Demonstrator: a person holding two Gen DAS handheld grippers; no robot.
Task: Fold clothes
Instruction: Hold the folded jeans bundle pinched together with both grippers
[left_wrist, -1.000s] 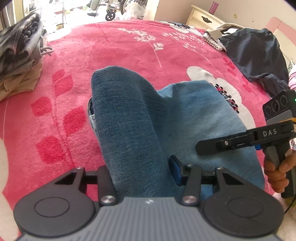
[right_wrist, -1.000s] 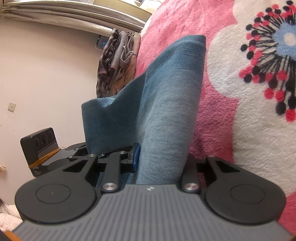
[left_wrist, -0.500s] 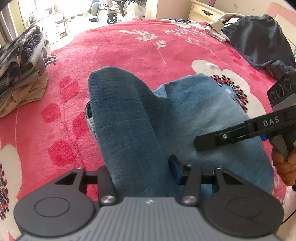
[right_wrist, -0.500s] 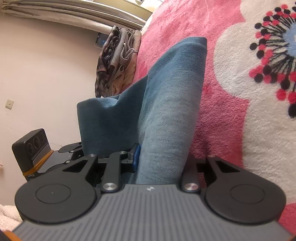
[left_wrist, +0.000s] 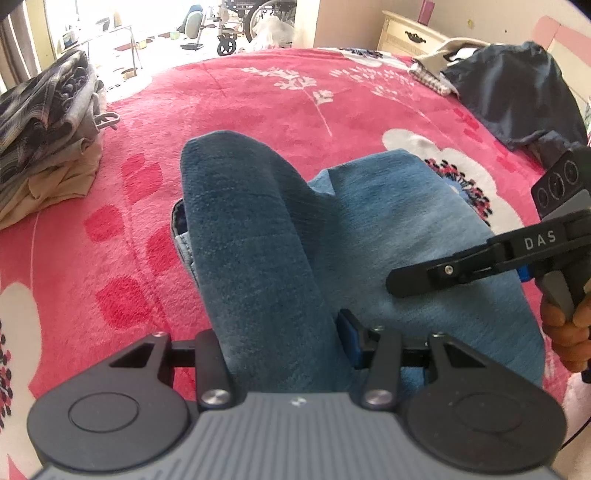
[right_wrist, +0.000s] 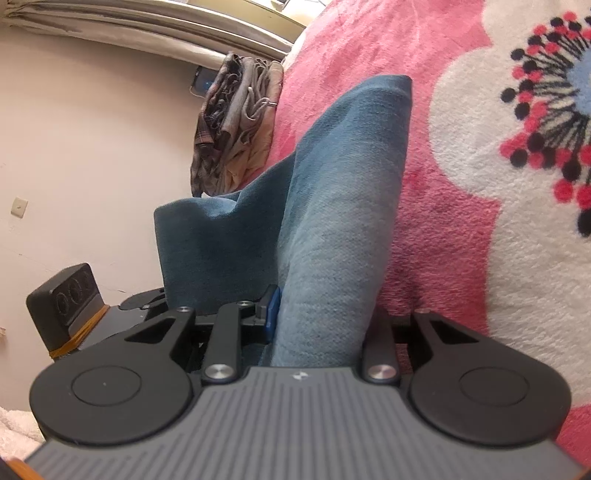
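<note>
Left gripper (left_wrist: 282, 347): jaws clamped on a thick fold of the blue cloth (left_wrist: 255, 258), which fills the gap between both fingers and rises away from the camera as a raised ridge.

Left wrist view. Cloth: denim-blue, lying on a pink blanket (left_wrist: 258, 107) with white flower prints; darker ridge on the left, paler flat panel (left_wrist: 406, 221) to the right. Right gripper (left_wrist: 406, 284): enters from the right edge, body marked "DAS", black finger lying across the pale panel. Hand (left_wrist: 569, 332): wrapped round its grip at the right edge. Stack of clothes (left_wrist: 44, 140): plaid, grey and beige, at the blanket's far left edge, well apart from the cloth. Dark garment (left_wrist: 517, 88): far right corner of the blanket. Dresser (left_wrist: 413, 37): cream, behind the blanket.

Right wrist view. Right gripper (right_wrist: 321, 325): jaws closed on a second fold of the same cloth (right_wrist: 340, 206), fabric packed between the blue pad (right_wrist: 274, 306) and the opposite finger. Cloth stands up from the jaws, its far edge on the blanket (right_wrist: 461, 221). Left gripper (right_wrist: 140, 304): body visible at lower left, beside the cloth's darker fold. Stack of clothes (right_wrist: 236, 125): beyond, against a pale wall (right_wrist: 92, 147).
</note>
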